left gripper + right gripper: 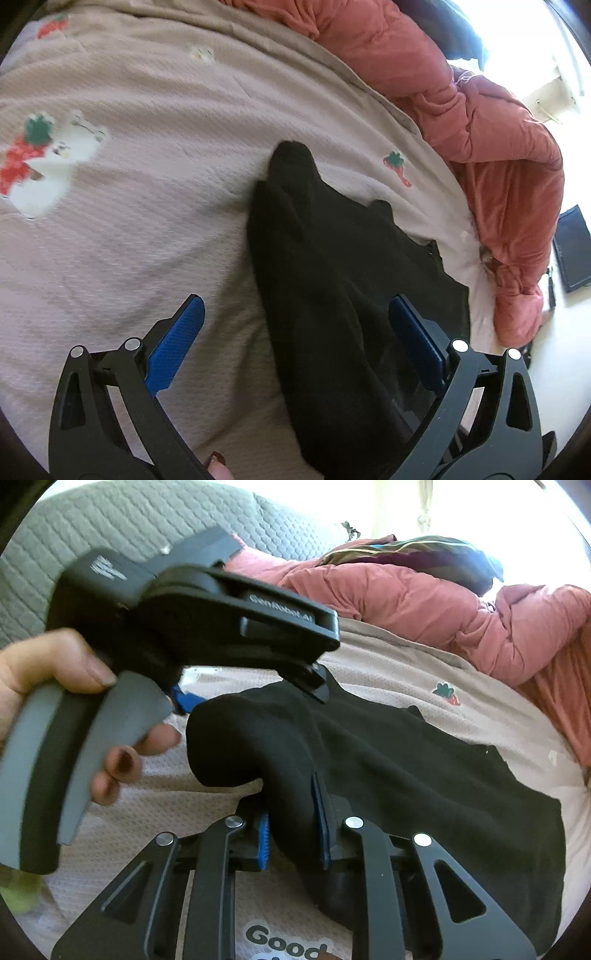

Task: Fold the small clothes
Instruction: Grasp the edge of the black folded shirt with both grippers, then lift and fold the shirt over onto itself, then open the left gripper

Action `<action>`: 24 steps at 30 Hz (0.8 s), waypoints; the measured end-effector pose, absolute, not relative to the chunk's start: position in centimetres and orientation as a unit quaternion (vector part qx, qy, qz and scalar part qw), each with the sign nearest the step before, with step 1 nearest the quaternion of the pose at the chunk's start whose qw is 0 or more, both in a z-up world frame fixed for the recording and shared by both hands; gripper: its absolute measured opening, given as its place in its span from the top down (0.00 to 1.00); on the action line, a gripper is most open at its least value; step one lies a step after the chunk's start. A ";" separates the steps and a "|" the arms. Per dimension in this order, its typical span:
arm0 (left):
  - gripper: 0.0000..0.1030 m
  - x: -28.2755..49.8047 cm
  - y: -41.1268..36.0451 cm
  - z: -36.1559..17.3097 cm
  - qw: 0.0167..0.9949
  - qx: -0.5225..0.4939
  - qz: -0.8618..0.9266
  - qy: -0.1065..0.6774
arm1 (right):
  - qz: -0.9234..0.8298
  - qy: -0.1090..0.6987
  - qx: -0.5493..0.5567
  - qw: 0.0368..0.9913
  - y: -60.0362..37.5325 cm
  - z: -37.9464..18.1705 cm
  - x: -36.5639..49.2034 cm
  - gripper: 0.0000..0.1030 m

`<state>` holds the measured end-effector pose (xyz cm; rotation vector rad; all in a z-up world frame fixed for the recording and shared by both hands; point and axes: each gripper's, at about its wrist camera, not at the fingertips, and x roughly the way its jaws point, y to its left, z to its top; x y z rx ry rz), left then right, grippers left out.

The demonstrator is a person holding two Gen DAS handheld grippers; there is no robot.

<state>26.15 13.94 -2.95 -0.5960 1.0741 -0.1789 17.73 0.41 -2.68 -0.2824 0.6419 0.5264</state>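
A black garment [332, 258] lies rumpled on a beige bedspread [147, 221] with strawberry prints. In the left wrist view my left gripper [295, 325] is open, its blue pads [177, 343] spread wide over the garment's near fold, holding nothing. In the right wrist view my right gripper [291, 823] is shut on a raised fold of the black garment [406, 768], pinched between its blue pads [319, 819]. The left gripper's body [184, 613] and the hand holding it fill the upper left of that view, hovering above the garment.
A bunched salmon-pink duvet [480, 110] runs along the far right side of the bed. A grey quilted headboard or cushion [110, 524] stands behind. A dark flat object [572, 247] lies on the floor past the bed edge.
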 end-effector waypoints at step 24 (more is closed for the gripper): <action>0.79 25.7 0.7 5.5 0.851 -0.188 -0.153 0.466 | 0.216 0.292 0.048 0.931 -12.6 2.6 14.9 0.91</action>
